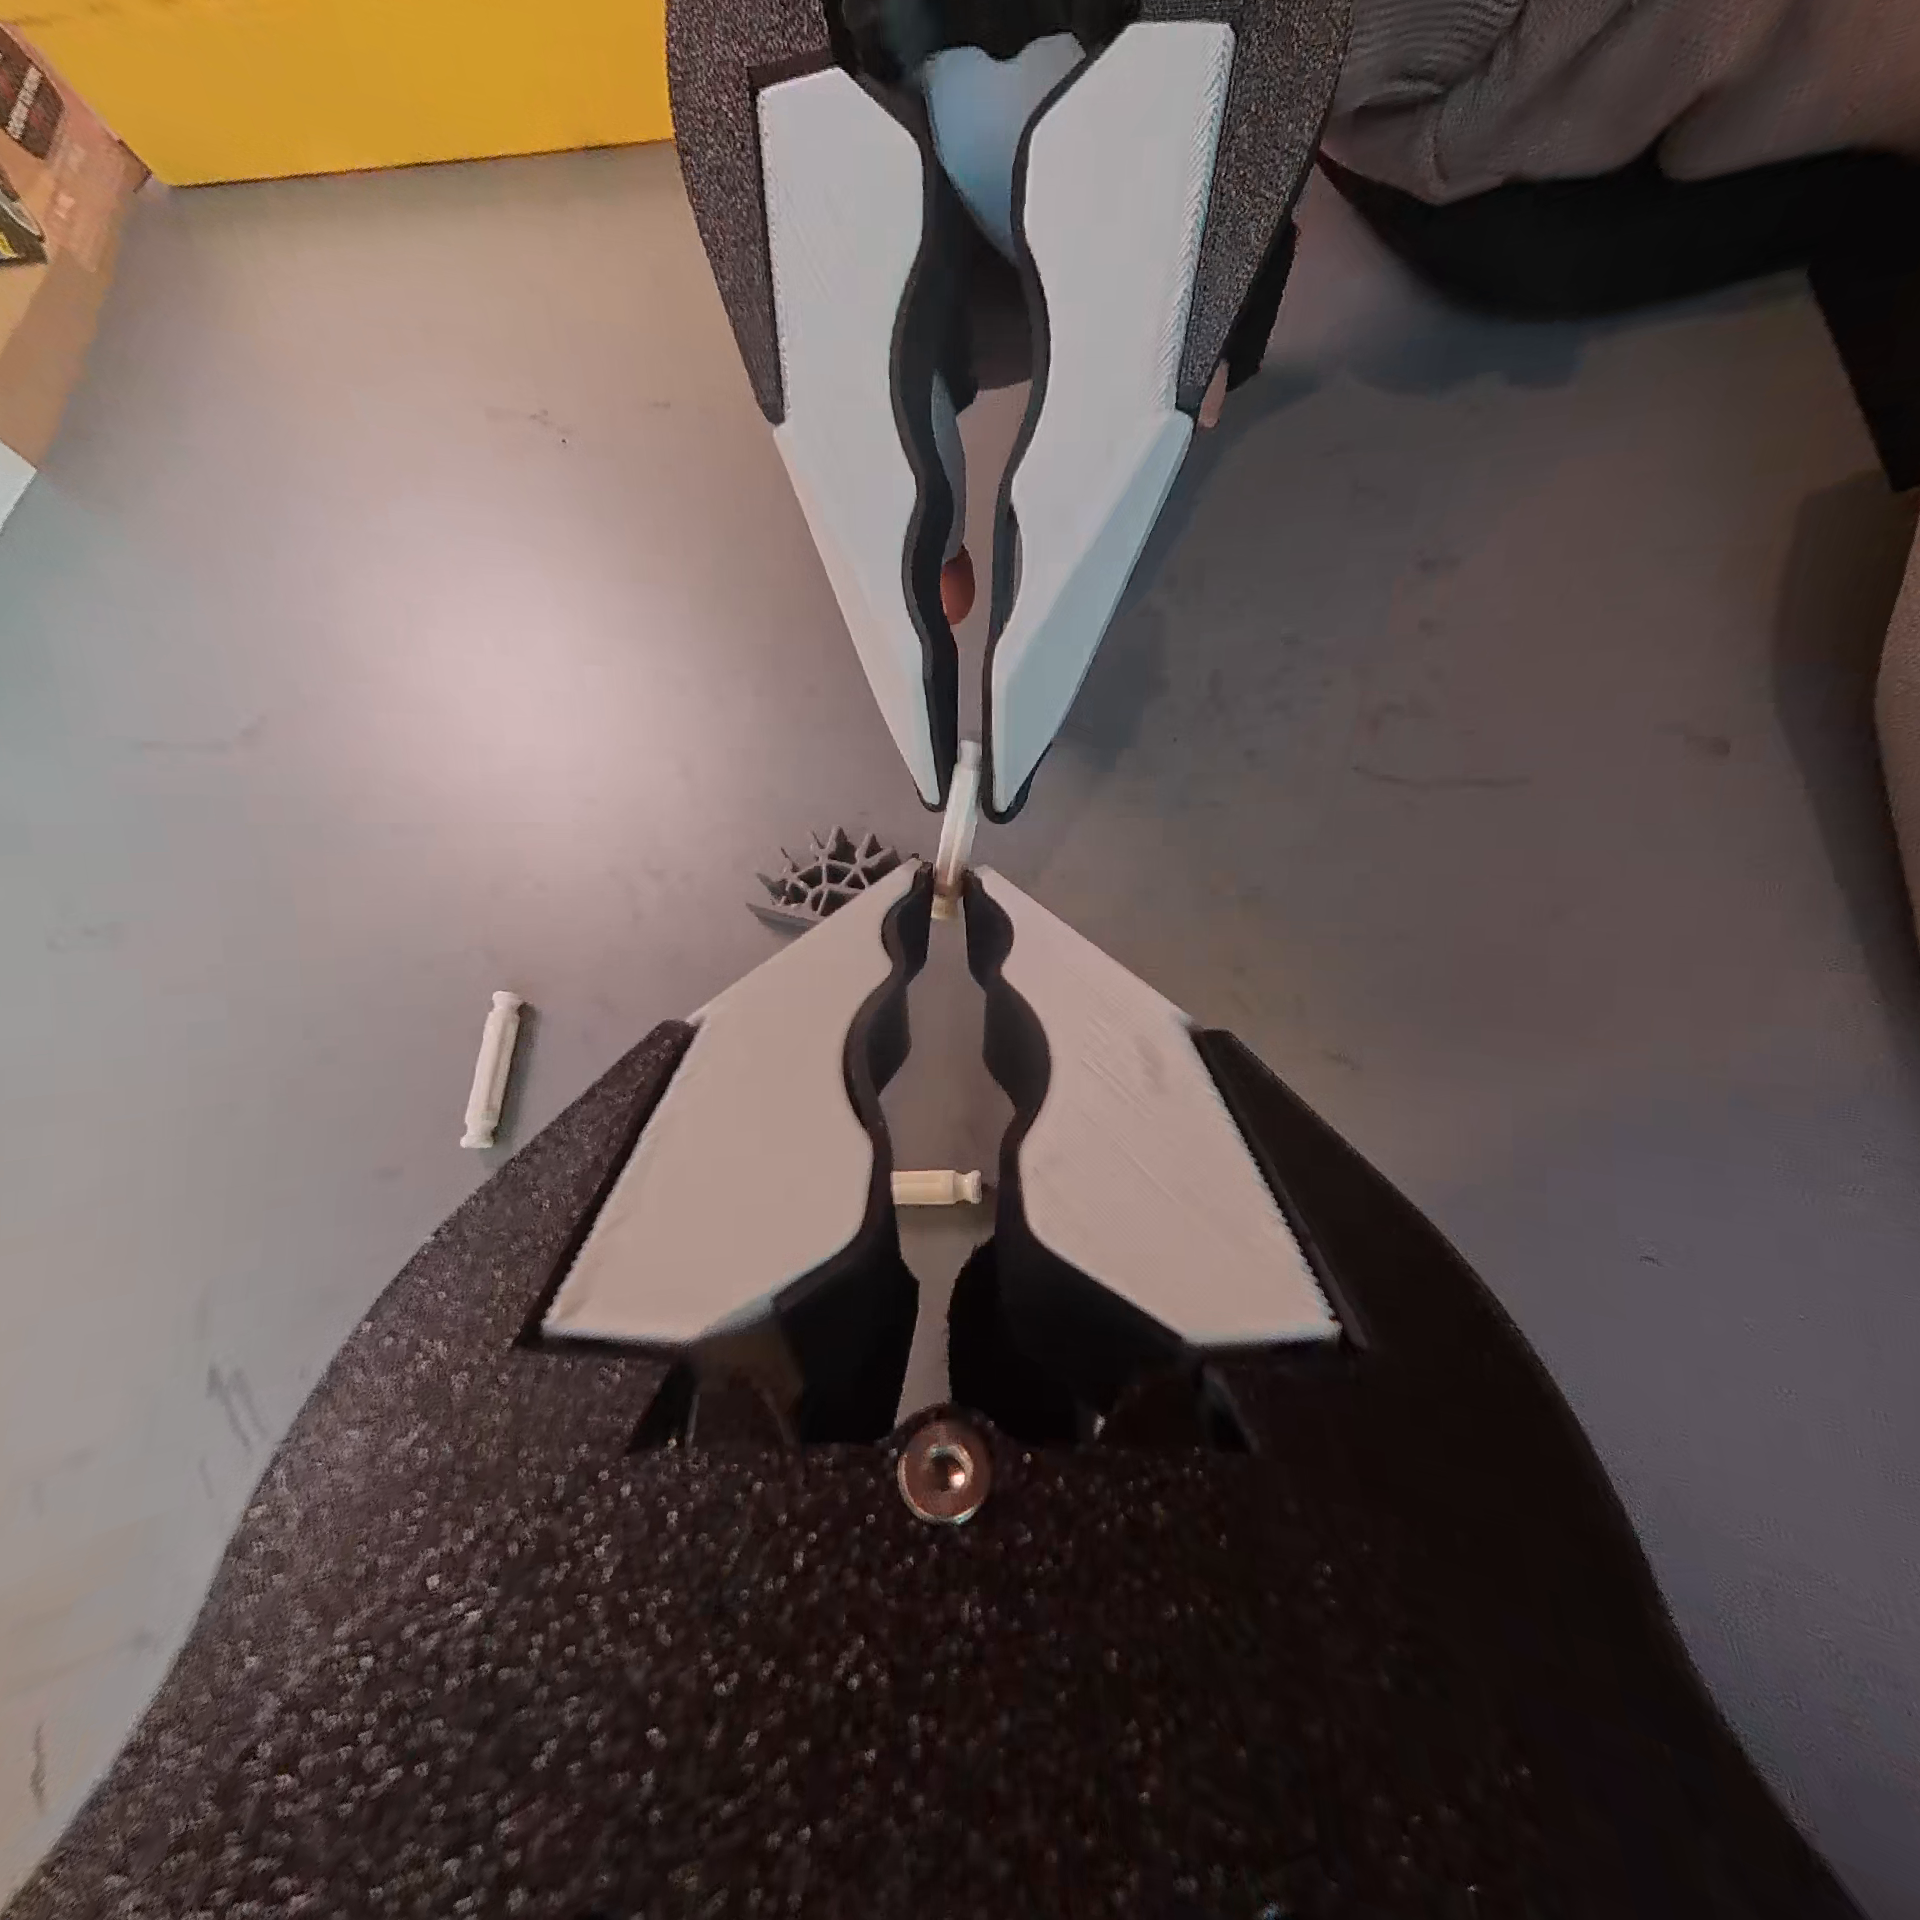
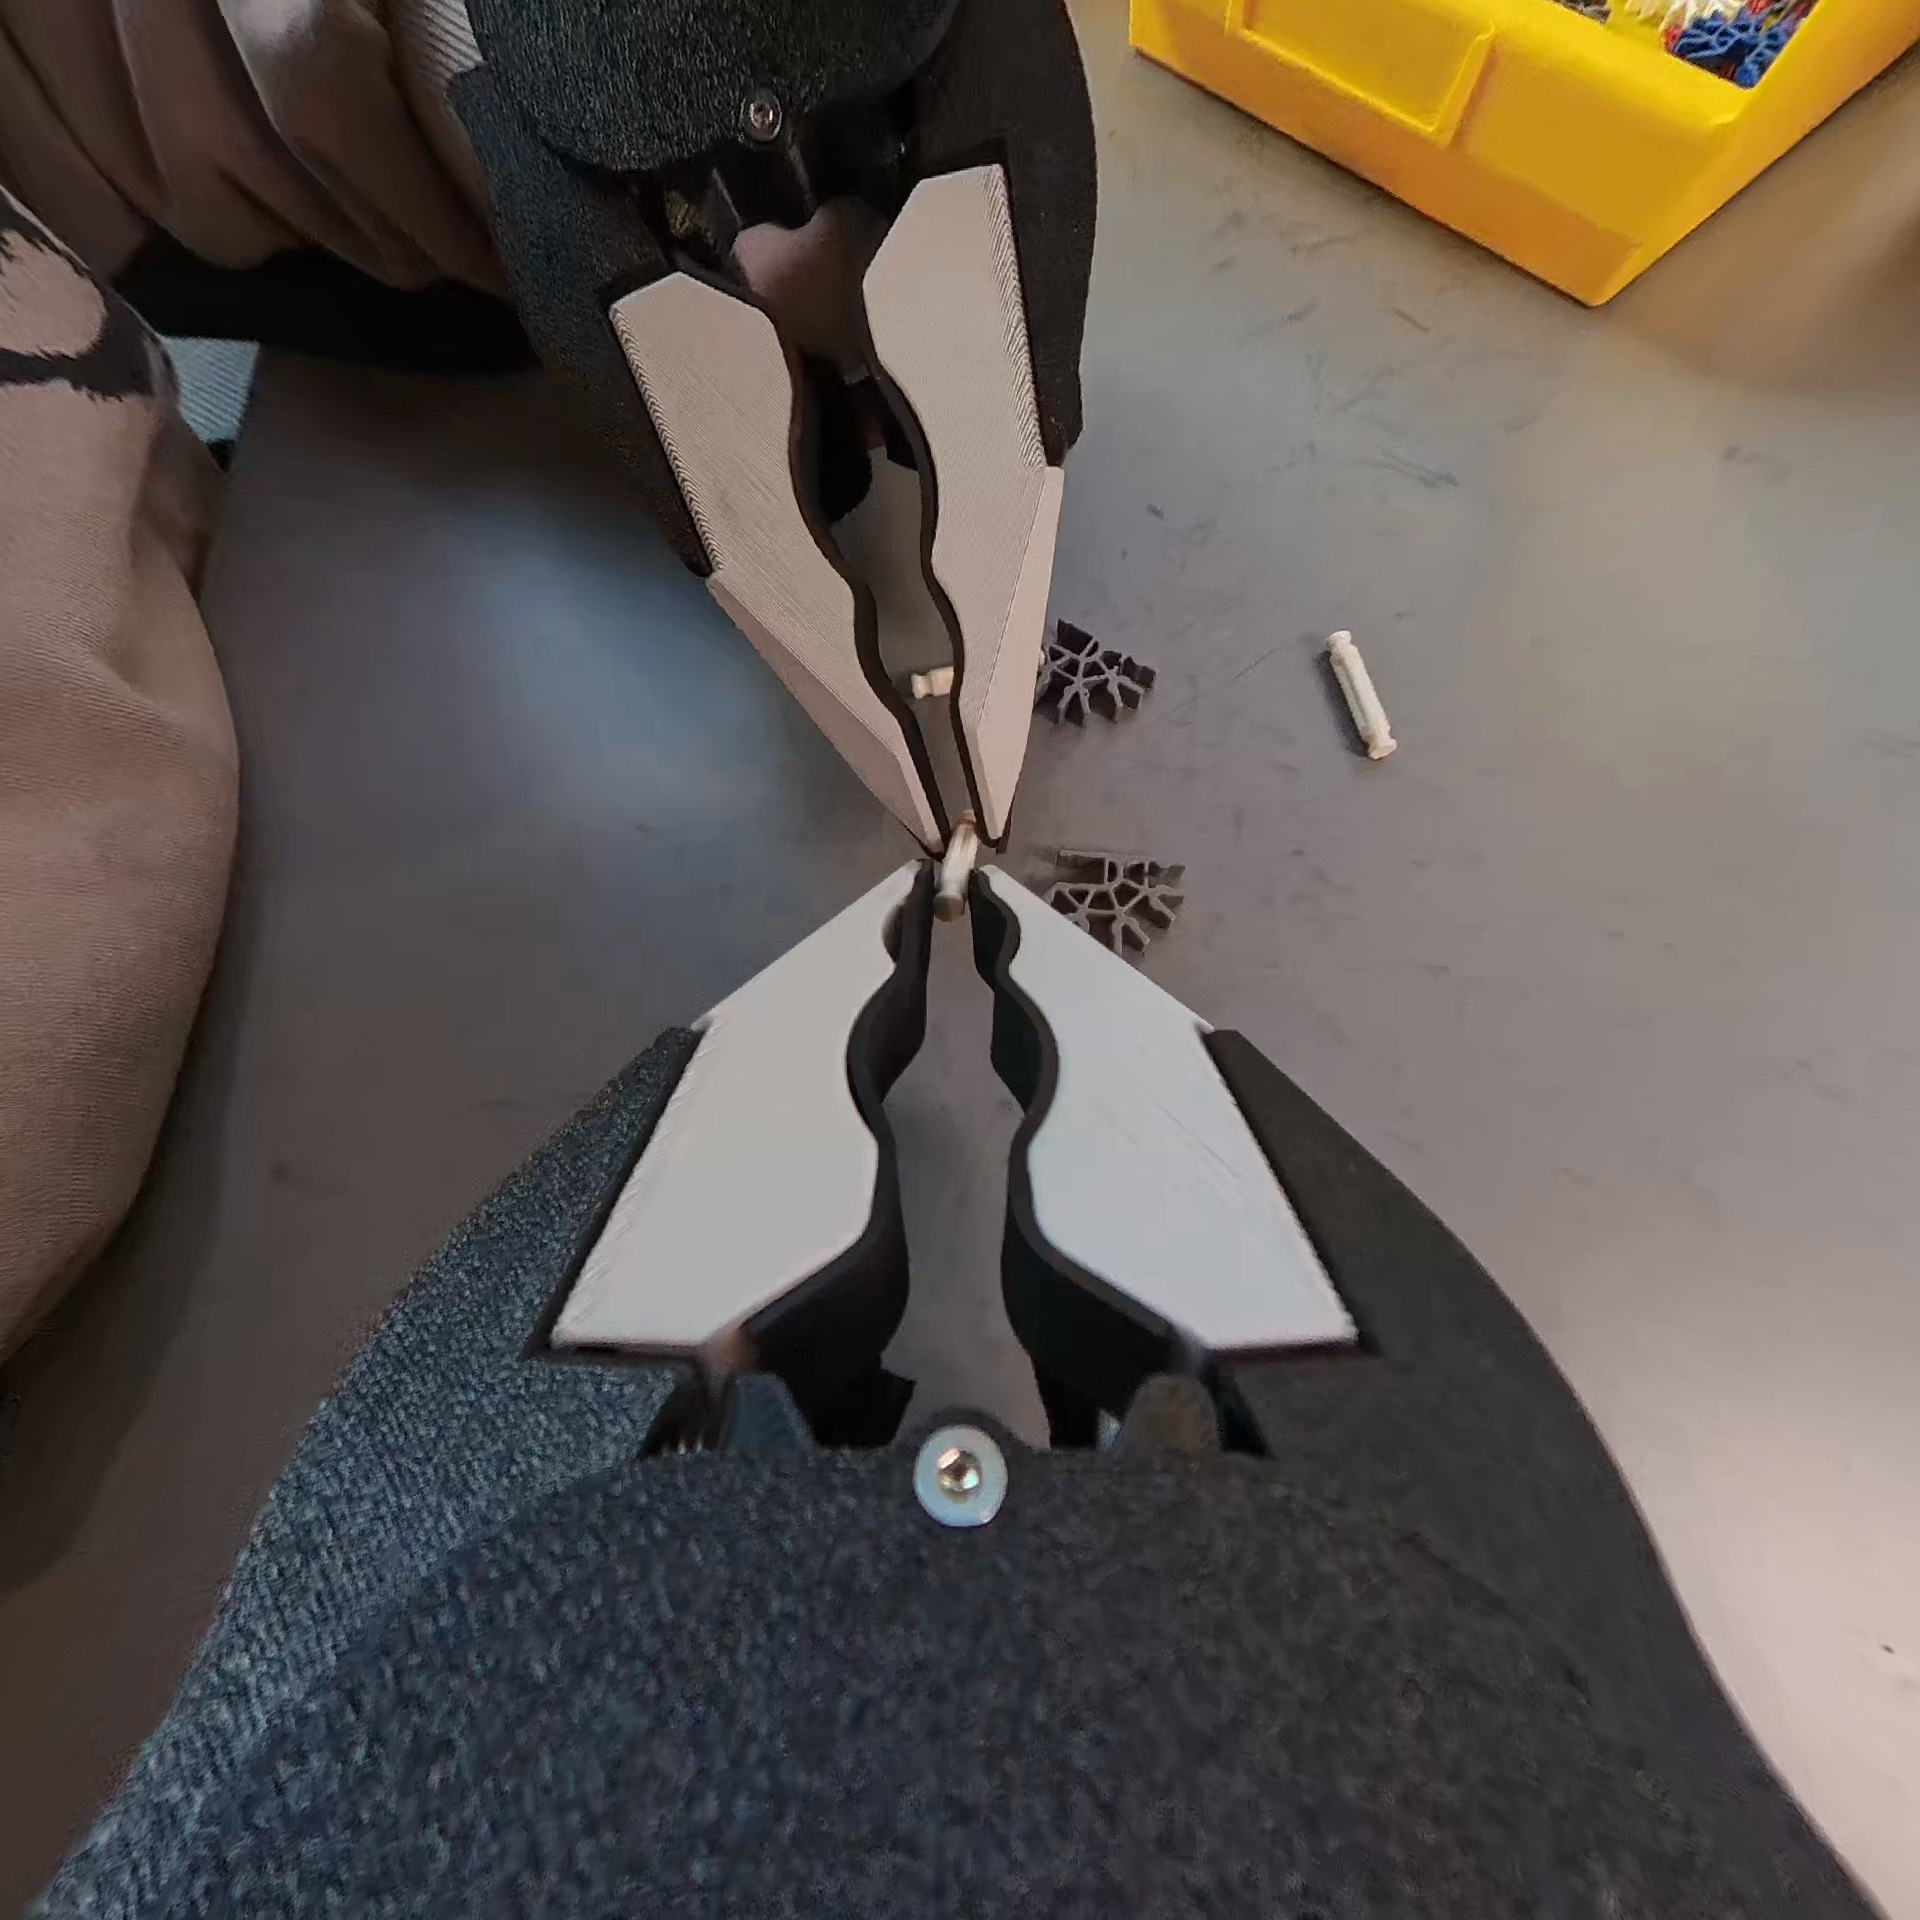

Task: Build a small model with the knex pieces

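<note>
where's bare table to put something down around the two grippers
Bare grey table lies right of the right gripper, below the grey connectors. Crowded where the left gripper meets it on the white rod, with the loose rod, connectors and yellow bin nearby.

The left gripper (image 1: 943, 878) and right gripper (image 2: 948, 878) are meeting tip to tip, both pinching one short rod (image 1: 954, 821) above the table (image 1: 416, 675). Two connectors (image 2: 1117, 899) are lying just beside them, another rod (image 2: 1359, 693) farther right, a bin (image 2: 1455, 135) behind.
</note>
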`<state>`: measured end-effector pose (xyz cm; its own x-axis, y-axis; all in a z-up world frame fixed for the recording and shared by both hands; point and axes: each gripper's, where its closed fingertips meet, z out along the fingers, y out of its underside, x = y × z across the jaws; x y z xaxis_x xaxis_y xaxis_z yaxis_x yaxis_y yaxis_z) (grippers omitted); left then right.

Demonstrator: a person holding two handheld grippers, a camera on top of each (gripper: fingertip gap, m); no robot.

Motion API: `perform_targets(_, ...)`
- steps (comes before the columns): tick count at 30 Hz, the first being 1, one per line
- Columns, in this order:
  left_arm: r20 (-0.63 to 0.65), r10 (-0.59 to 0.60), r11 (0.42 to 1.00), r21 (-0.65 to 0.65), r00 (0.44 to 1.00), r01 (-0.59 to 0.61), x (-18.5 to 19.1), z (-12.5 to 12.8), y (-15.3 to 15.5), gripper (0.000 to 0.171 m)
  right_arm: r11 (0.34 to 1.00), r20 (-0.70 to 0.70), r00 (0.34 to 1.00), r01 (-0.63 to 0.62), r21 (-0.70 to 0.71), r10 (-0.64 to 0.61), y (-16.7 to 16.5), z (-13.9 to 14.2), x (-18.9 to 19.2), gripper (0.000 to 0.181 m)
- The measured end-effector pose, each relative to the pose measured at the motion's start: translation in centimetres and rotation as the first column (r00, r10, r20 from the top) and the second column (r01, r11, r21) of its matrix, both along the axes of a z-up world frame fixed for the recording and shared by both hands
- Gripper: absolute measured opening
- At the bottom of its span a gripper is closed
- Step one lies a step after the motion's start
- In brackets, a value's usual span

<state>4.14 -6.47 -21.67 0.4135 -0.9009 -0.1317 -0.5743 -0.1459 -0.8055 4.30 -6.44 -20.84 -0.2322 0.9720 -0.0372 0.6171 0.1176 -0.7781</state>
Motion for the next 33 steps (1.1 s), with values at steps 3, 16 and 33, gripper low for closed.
perform_targets(3, 0.019, 0.033, 0.999, 0.023, 0.999, -0.033, -0.2, 0.5, 0.7, 0.006, 0.999, 0.029, 0.999, 0.043, 0.032, -0.044, 0.7, -0.2, 0.2, 0.003)
perform_targets(16, -0.045, 0.077, 0.994, -0.071, 0.996, -0.08, -1.3, -1.1, 3.2, 0.033, 0.965, 0.179, 0.949, 0.263, -0.001, -0.259, 2.2, -1.3, 1.2, 0.003)
perform_targets(33, -0.064, 0.024, 0.983, -0.179, 0.998, -0.036, -0.9, -2.0, 0.8, 0.028, 0.969, 0.267, 0.933, 0.243, 0.033, -0.243, 1.9, -2.9, 2.0, 0.003)
